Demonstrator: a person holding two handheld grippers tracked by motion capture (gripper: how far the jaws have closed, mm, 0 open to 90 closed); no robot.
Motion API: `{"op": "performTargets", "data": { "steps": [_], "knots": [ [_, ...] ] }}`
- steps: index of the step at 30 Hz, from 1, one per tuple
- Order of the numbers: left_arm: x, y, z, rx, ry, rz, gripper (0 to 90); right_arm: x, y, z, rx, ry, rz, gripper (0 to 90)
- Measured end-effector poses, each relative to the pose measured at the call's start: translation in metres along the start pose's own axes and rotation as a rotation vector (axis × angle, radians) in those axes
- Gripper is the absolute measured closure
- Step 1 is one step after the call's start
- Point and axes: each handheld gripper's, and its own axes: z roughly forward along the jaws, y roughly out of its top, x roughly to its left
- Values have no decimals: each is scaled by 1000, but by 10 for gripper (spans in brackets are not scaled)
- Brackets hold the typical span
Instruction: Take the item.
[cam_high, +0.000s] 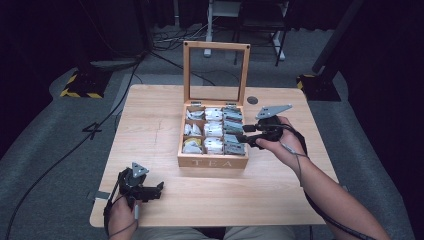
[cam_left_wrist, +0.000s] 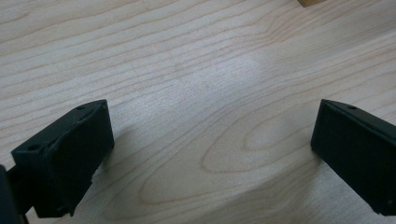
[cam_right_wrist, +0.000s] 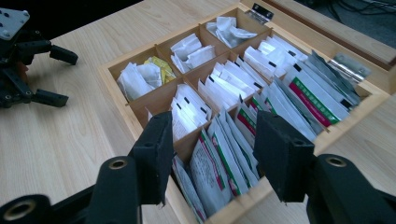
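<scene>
Wooden tea box (cam_high: 212, 161) sits mid-table with its glass-paned lid (cam_high: 216, 72) already raised upright, so the opening step looks done; nine compartments are exposed, all stocked with sachets. The right gripper (cam_high: 248, 135) hovers over the box's right-hand column, jaws spread apart and holding nothing. In the right gripper view those jaws straddle the near compartment of green-and-white tea packets (cam_right_wrist: 219, 161), one jaw to each side of the upright stack, above it rather than gripping; whether a jaw tip already brushes a packet edge cannot be told from this angle. The left gripper (cam_high: 148, 192) rests low near the front-left edge of the table (cam_high: 150, 130), well apart from the box, jaws wide open over bare wood grain in its own view, idle. Judgement: the work is at an early-to-middle stage, with access gained and approach made but no packet yet pinched or lifted. Still to do, as far as can be read: close on one packet, draw it clear of its neighbours, and place it.
</scene>
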Motion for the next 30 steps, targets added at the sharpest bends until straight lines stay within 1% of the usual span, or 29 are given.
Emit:
{"op": "performTargets", "data": {
  "steps": [2, 3, 4, 5, 6, 7, 8, 9, 10, 11, 12, 13, 15, 16, 18, 19, 20, 21, 23, 26, 28, 30],
  "knots": [
    [0, 0, 0, 1, 0, 1, 0, 1, 5, 6, 4, 10, 2, 500],
    [0, 0, 0, 0, 1, -2, 0, 2, 9, 13, 13, 22, 7, 518],
    [0, 0, 0, -1, 0, -3, 0, 2, 9, 13, 13, 22, 7, 518],
    [0, 0, 0, 1, 1, -3, 0, 3, 11, 16, 22, 27, 7, 537],
    [0, 1, 0, 0, 0, 0, 0, 4, 13, 20, 35, 34, 11, 558],
    [0, 1, 0, 0, 0, 0, 0, 7, 16, 28, 61, 52, 16, 583],
    [0, 1, 0, 1, -2, -3, 0, 7, 16, 28, 61, 52, 16, 583],
    [0, 1, 0, 1, -2, -3, 0, 10, 18, 36, 93, 62, 12, 600],
    [0, 1, 0, 1, -2, -3, 0, 10, 18, 36, 93, 62, 12, 600],
    [0, 1, 0, 1, -2, -3, 0, 12, 20, 45, 123, 61, 14, 619],
    [0, 1, 0, 1, -2, -3, 0, 14, 20, 49, 136, 63, 17, 625],
    [0, 1, 0, 0, 0, 0, 0, 14, 20, 49, 136, 63, 17, 625],
    [0, 1, 0, 0, 0, 0, 0, 16, 21, 57, 152, 73, 20, 631],
    [0, 1, 0, 1, -2, -3, 0, 20, 22, 65, 169, 85, 11, 642],
    [0, 1, 0, 1, -2, -2, 0, 23, 23, 70, 178, 92, 14, 649],
    [0, 1, 0, 1, -2, -2, 0, 23, 23, 70, 178, 92, 14, 649],
    [0, 1, 0, 1, -2, -3, 0, 25, 22, 76, 195, 101, 10, 659],
    [0, 1, 0, 1, -2, -3, 0, 25, 22, 76, 195, 101, 10, 659],
    [0, 1, 0, 1, -2, -3, 0, 28, 21, 84, 225, 106, 3, 685],
    [0, 1, 0, 1, -1, -2, 0, 29, 20, 88, 243, 106, -2, 715],
    [0, 1, 0, 0, 0, 0, 0, 31, 18, 93, 277, 111, 4, 759],
    [0, 1, 0, 1, -2, -3, 0, 32, 18, 96, 287, 117, 4, 758]
  ]
}}
